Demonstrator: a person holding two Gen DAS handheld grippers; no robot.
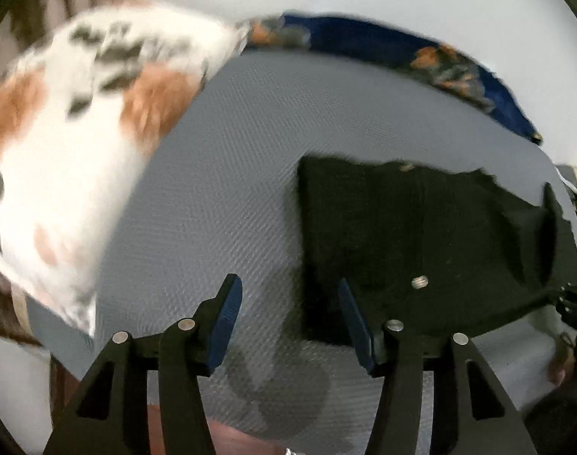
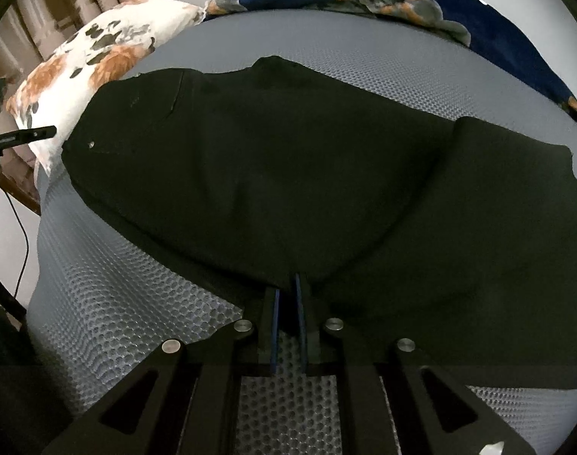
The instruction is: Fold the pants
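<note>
Black pants lie spread across a grey mesh mattress. My right gripper is shut on the near edge of the pants, fabric pinched between its blue pads. In the left wrist view the pants lie to the right, with the waist button showing. My left gripper is open and empty, its right finger over the pants' left edge, its left finger over bare mattress. The left gripper also shows at the far left of the right wrist view.
A white pillow with orange and grey flowers lies at the left of the mattress, blurred. A dark blue patterned blanket runs along the far edge. Curtains hang behind the pillow. A cable hangs off the left side.
</note>
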